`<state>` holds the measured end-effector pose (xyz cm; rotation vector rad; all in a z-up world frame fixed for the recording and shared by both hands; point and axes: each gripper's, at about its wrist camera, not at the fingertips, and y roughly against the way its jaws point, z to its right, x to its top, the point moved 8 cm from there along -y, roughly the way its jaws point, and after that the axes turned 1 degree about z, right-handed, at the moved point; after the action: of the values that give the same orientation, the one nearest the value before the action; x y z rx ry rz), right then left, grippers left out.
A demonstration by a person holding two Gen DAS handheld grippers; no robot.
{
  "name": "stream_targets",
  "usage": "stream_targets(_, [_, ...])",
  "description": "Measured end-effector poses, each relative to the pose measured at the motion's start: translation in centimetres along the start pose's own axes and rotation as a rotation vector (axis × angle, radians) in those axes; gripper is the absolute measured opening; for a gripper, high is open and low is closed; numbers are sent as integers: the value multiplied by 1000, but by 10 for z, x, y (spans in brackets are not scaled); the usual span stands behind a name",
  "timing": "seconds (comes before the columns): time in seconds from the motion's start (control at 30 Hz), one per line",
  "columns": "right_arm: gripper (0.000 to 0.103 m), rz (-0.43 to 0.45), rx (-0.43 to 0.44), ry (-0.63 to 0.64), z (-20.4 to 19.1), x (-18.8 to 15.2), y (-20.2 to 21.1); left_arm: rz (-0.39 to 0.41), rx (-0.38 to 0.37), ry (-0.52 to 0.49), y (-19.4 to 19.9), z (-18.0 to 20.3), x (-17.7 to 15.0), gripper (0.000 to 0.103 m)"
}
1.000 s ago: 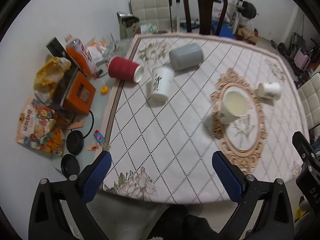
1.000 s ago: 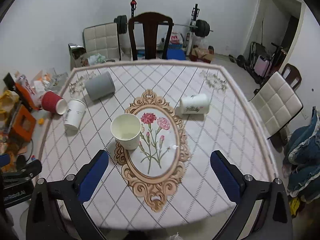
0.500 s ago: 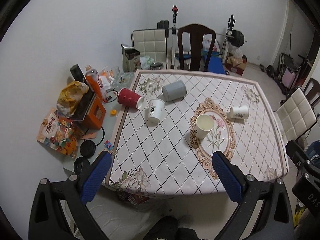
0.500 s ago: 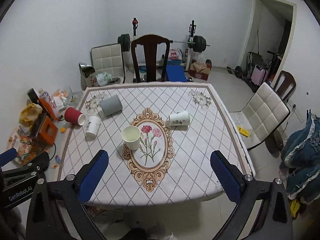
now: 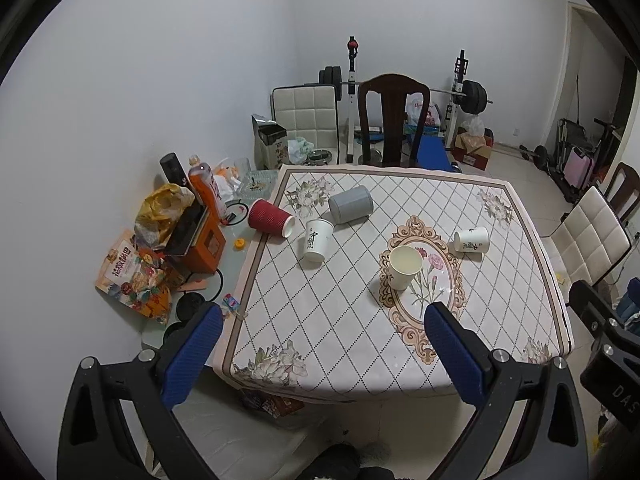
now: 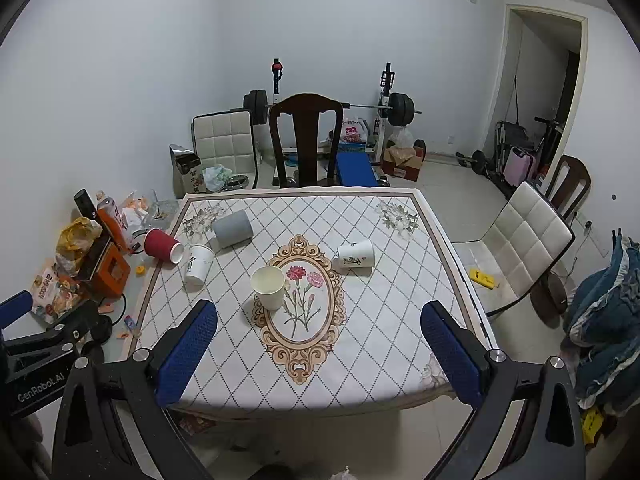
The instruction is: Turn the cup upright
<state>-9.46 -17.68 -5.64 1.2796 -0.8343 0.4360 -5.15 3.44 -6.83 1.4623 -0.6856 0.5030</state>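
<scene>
A cream paper cup (image 5: 405, 267) (image 6: 268, 287) stands upright on the tablecloth's oval medallion. A white printed cup (image 5: 472, 239) (image 6: 355, 254) lies on its side to its right. A red cup (image 5: 270, 217) (image 6: 162, 245), a grey cup (image 5: 351, 209) (image 6: 232, 228) and another white printed cup (image 5: 317, 239) (image 6: 199, 264) sit at the far left of the table, tipped or inverted. My left gripper (image 5: 323, 340) and right gripper (image 6: 318, 338) are both open, empty, and held well back from the table's near edge.
The table (image 5: 320, 320) has a clutter of bags, a bottle and an orange box (image 5: 202, 242) on a low surface to its left. A dark chair (image 6: 306, 140) stands behind it and a white chair (image 6: 528, 236) at its right. Gym gear lines the back wall.
Both grippers have pulled back and up from the table, so the whole table now shows. The cups have not moved. Both jaws stay open.
</scene>
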Motion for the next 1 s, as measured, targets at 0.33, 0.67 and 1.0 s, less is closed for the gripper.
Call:
stream_targets(0.33, [103, -1, -3, 2, 0, -1, 1, 13, 5, 9, 8, 3, 0, 103])
stream_targets(0.67, [103, -16, 6, 12, 3, -5, 1, 0, 3, 18, 9, 5, -4, 103])
stream_targets(1.0, [103, -28, 17, 23, 2, -10, -2, -5, 12, 29, 9, 3, -11, 103])
